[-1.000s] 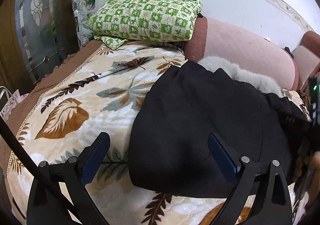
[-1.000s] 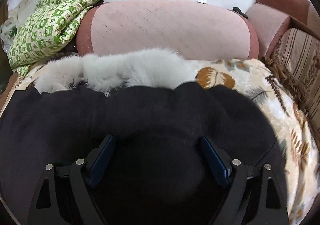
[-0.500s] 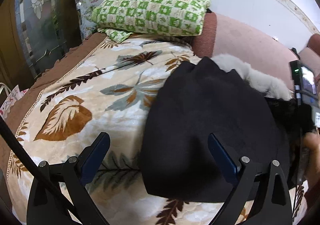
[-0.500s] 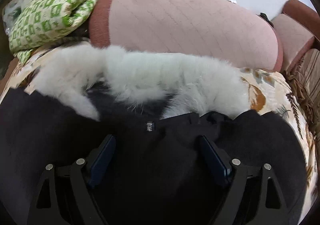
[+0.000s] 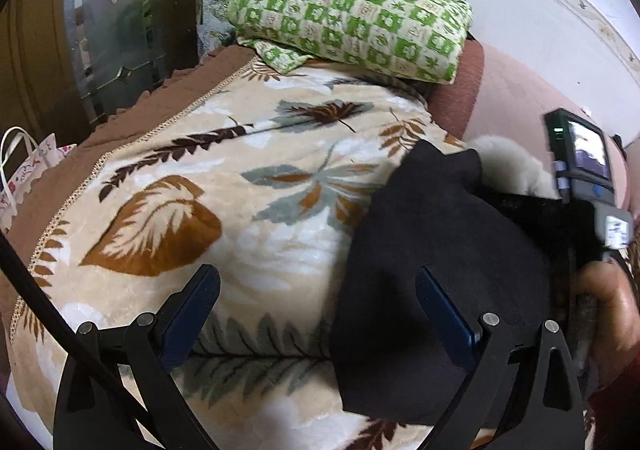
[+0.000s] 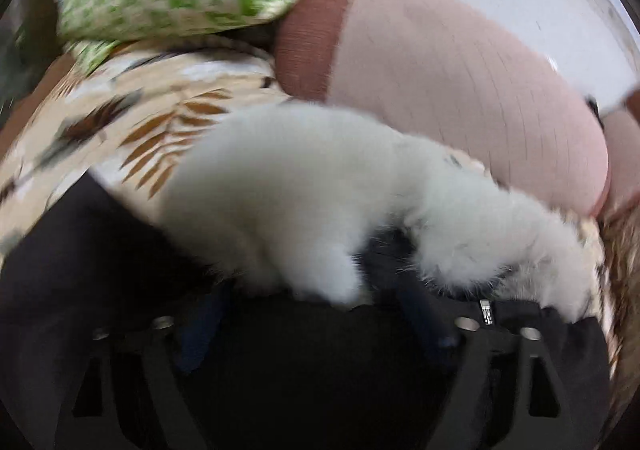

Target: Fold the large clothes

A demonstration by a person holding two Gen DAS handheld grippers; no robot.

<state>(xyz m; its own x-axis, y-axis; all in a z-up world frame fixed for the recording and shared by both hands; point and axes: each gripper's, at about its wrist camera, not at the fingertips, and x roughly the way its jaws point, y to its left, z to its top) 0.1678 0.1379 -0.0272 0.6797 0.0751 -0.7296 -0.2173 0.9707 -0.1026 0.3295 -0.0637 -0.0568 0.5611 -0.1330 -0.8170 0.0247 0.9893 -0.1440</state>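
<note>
A black coat (image 5: 432, 250) with a white fur collar (image 5: 508, 162) lies folded on the leaf-patterned blanket (image 5: 224, 186). My left gripper (image 5: 316, 306) is open and empty above the coat's left edge; its right finger hangs over the black cloth. In the right wrist view the fur collar (image 6: 304, 186) fills the middle, with black cloth (image 6: 304, 362) bunched over my right gripper (image 6: 308, 314). Its fingers are wide apart and partly covered by the cloth. A zipper pull (image 6: 485, 309) shows at the right finger.
A folded green checked quilt (image 5: 352, 6) sits on the pink bolster (image 6: 472, 98) at the back. A glass-panelled door (image 5: 120, 10) and a paper bag (image 5: 28, 166) stand at the left. The right gripper's camera unit (image 5: 584, 166) and a hand (image 5: 612, 306) show at the right.
The right gripper moved forward toward the fur collar, which now fills its view, and black cloth rose over its fingers. The left gripper shifted left, so more blanket shows.
</note>
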